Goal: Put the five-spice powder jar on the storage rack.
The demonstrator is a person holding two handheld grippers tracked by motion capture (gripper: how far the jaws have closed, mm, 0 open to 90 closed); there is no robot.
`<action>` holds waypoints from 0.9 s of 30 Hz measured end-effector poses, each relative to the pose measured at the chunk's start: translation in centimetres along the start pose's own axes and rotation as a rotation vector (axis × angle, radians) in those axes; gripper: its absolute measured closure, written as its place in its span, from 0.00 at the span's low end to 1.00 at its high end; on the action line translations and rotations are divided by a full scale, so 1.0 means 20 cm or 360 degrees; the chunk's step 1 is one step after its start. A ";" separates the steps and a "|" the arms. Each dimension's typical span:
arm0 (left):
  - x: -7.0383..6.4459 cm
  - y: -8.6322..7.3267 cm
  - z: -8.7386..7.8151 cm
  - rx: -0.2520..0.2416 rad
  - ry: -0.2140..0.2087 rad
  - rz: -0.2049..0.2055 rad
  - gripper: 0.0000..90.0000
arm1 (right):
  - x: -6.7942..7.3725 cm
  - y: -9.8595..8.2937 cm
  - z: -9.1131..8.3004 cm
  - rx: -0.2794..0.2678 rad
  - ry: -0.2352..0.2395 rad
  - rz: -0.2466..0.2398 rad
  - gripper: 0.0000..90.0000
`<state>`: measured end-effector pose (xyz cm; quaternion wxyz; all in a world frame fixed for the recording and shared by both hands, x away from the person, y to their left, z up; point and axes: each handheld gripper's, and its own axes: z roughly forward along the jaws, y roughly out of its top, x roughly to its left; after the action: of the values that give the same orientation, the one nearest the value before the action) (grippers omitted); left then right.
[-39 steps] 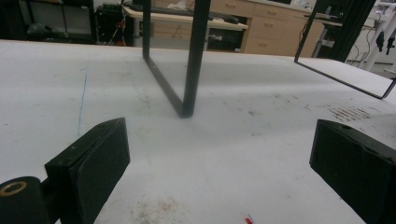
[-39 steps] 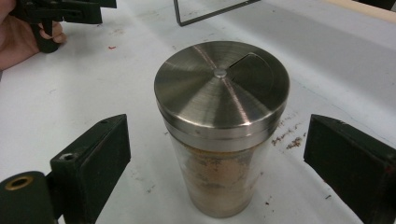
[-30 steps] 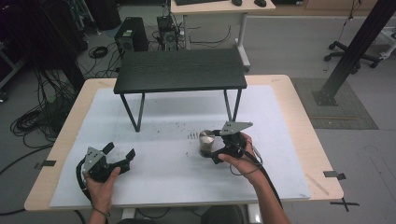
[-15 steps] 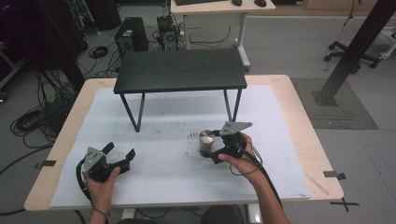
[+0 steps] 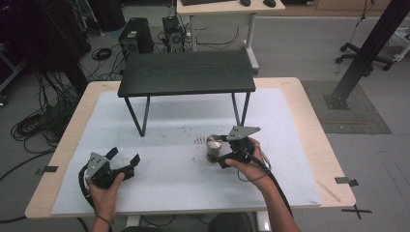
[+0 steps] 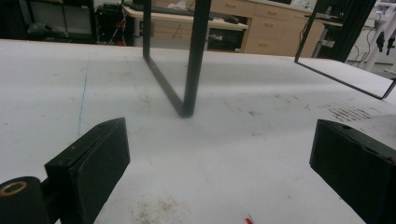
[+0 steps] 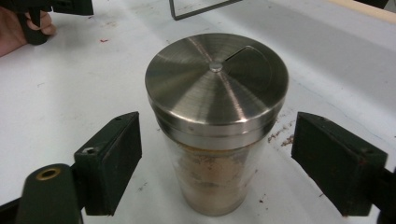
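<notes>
Nothing's really moved since earlier: right gripper (image 7: 217, 158) spread wide around the shaker (image 7: 215, 121), left gripper (image 5: 123, 162) idle, released. We'd center, then squeeze below the lid.

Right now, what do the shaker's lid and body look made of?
Lid: brushed metal, likely stainless steel, judging by its radial sheen. Body: clear glass or plastic, since brownish powder shows through; which one is unclear.
</notes>
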<state>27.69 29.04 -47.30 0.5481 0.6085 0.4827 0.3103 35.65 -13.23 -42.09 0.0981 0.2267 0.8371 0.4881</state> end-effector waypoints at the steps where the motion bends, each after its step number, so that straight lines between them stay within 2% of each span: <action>1: 0.00 0.00 0.00 0.0001 0.0000 0.0000 0.06 | 0.00 0.00 0.00 -0.0001 -0.0003 -0.0002 0.20; 27: 0.00 0.00 0.00 -0.0002 -0.0001 -0.0006 0.06 | 0.00 0.01 0.01 -0.0017 -0.0032 -0.0021 0.36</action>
<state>27.69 29.06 -47.31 0.5492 0.6074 0.4834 0.3094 35.74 -13.12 -42.04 0.1108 0.2255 0.8349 0.4897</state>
